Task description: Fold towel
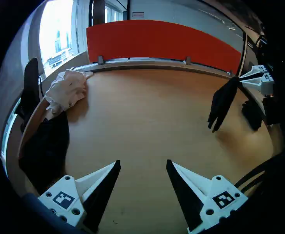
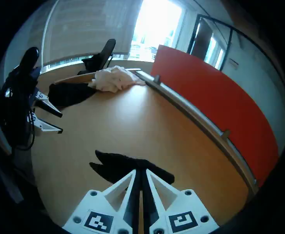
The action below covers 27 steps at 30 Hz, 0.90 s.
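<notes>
Right tool (image 2: 141, 171) closed on dark towel (image 1: 221, 102), pinched at one edge, hung over counter (image 1: 150, 113), likely so it drapes straight. Left tool (image 1: 142, 162) held wide open, empty, likely readied for free corner.

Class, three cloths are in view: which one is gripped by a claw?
The small black cloth dangling from the right claw; the pale cloth and other dark cloth lie on the table.

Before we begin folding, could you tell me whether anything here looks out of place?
The black towel hangs bunched from the shut right gripper instead of lying flat. At the far corner of the desk a pale cloth sits crumpled, and a dark cloth beside it lies rumpled at the edge.
</notes>
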Each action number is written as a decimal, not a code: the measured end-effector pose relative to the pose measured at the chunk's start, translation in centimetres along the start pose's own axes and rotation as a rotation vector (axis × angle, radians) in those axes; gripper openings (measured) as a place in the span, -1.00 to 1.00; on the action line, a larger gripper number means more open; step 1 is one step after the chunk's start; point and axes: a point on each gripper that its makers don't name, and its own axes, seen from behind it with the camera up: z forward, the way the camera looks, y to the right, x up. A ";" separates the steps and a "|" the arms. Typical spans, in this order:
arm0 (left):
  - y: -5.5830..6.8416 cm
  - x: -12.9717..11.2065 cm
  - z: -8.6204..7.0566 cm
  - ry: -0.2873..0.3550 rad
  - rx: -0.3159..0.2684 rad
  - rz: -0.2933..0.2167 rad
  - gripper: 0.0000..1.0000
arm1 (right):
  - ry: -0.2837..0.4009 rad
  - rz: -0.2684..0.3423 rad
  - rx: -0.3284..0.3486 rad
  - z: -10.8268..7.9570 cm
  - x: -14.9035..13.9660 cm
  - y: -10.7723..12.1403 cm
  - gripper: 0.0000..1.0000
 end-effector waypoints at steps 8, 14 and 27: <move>0.3 0.3 -0.1 0.008 -0.004 0.004 0.74 | 0.014 0.005 -0.033 -1.8 0.4 2.0 -0.92; 0.4 0.3 -0.1 0.008 -0.005 0.003 0.73 | 0.006 0.005 -0.055 -2.7 -0.2 3.7 -0.92; 0.5 0.3 -0.1 0.000 0.003 0.011 0.73 | -0.015 0.032 -0.110 -5.2 -2.4 9.0 -0.92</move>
